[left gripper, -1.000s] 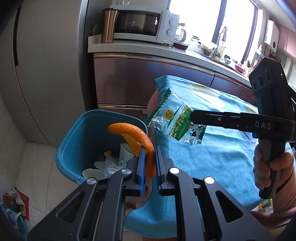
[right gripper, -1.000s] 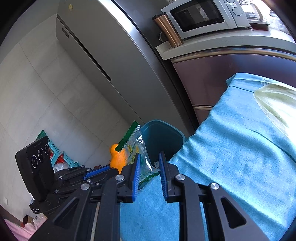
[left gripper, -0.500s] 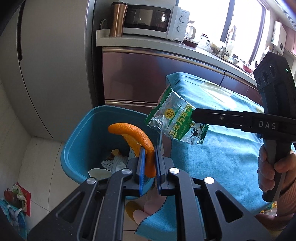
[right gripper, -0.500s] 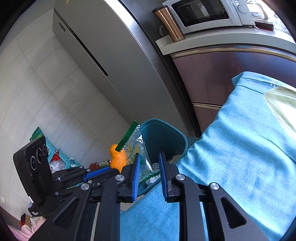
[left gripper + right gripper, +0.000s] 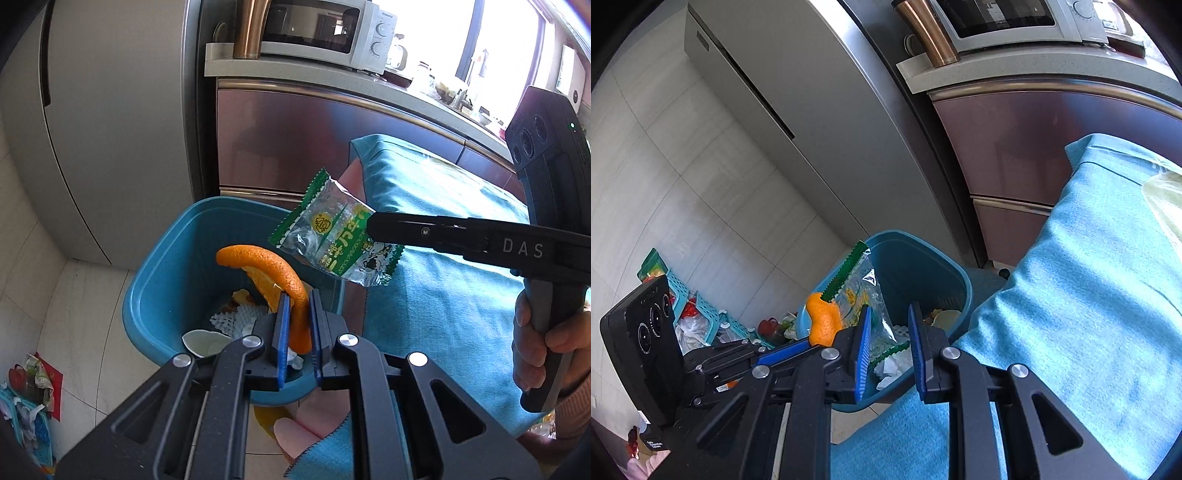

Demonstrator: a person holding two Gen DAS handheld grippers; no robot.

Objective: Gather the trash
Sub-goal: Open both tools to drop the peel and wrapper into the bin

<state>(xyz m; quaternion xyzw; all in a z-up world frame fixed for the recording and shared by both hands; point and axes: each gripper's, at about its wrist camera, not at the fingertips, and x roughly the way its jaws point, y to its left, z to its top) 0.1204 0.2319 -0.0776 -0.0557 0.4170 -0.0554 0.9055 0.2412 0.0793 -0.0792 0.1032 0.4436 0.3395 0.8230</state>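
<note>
My left gripper (image 5: 296, 310) is shut on a curved orange peel (image 5: 266, 267) and holds it over the blue trash bin (image 5: 155, 280). My right gripper (image 5: 888, 326) holds a green and clear snack wrapper (image 5: 334, 243) by one edge, against its left finger, above the bin's right rim. The wrapper (image 5: 862, 295) also shows in the right wrist view, with the peel (image 5: 822, 321) and the bin (image 5: 916, 266). The jaws look a little apart there. The bin holds white foam netting (image 5: 236, 317), shell pieces and scraps.
A table with a blue cloth (image 5: 461, 295) stands right of the bin. A grey fridge (image 5: 110, 129) and a cabinet with a microwave (image 5: 317, 33) are behind. Baskets and litter (image 5: 698, 314) lie on the tiled floor at the left.
Both grippers have moved left, off the blue cloth, and now hang over the bin. The peel and the wrapper are still held.
</note>
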